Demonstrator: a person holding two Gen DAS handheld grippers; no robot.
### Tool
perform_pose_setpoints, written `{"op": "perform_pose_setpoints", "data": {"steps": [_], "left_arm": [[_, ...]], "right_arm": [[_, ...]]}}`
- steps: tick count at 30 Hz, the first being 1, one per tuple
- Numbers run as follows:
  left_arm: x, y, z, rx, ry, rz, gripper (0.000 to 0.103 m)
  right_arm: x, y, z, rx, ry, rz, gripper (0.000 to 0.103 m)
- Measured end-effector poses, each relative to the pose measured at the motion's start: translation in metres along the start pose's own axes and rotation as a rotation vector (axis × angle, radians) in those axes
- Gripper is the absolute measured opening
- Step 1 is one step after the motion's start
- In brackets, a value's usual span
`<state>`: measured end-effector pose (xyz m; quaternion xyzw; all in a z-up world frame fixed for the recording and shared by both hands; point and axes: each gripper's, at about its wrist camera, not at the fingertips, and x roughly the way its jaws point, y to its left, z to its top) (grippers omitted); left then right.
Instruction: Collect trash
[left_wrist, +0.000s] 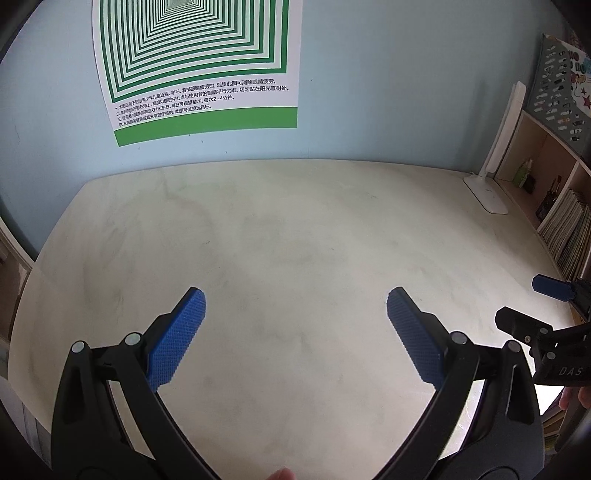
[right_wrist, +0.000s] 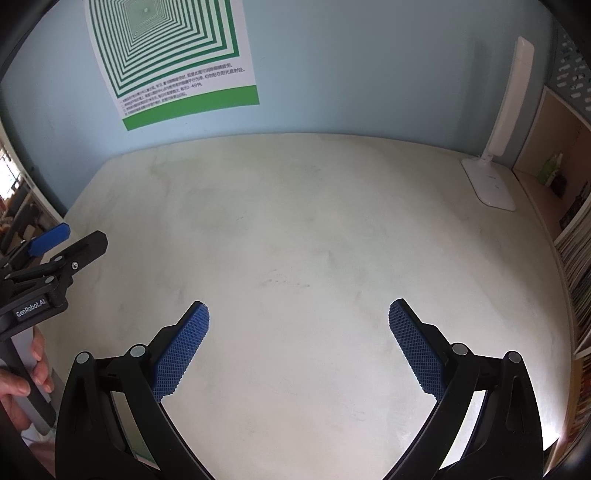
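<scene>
No trash shows in either view. My left gripper (left_wrist: 295, 306) is open and empty, its blue pads wide apart above the pale desk top (left_wrist: 288, 229). My right gripper (right_wrist: 298, 317) is also open and empty above the same desk (right_wrist: 295, 221). The right gripper shows at the right edge of the left wrist view (left_wrist: 532, 302). The left gripper shows at the left edge of the right wrist view (right_wrist: 70, 240), held by a hand.
A white desk lamp (left_wrist: 487, 192) stands at the back right corner, also in the right wrist view (right_wrist: 491, 181). A shelf with books (left_wrist: 565, 221) borders the right edge. A green-striped poster (left_wrist: 199, 70) hangs on the blue wall behind.
</scene>
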<state>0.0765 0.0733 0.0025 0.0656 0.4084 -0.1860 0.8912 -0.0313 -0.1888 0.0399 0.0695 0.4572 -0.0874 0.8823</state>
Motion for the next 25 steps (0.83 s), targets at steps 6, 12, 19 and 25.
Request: {"op": "perform_pose_setpoints", "data": {"steps": [6, 12, 19, 25], "left_arm": [[0.002, 0.005, 0.0, 0.002, 0.008, 0.003, 0.096], [-0.002, 0.008, 0.0, -0.031, -0.013, -0.016, 0.096], [0.003, 0.007, 0.0, -0.013, 0.008, -0.02, 0.096], [0.008, 0.01, -0.001, -0.018, 0.036, -0.019, 0.096]], "right_arm": [[0.001, 0.002, 0.003, -0.005, 0.003, 0.0, 0.097], [-0.001, 0.0, 0.004, -0.005, 0.0, -0.01, 0.097], [-0.002, 0.001, 0.002, -0.002, 0.0, -0.014, 0.097], [-0.003, 0.001, 0.003, 0.003, 0.0, -0.018, 0.097]]}}
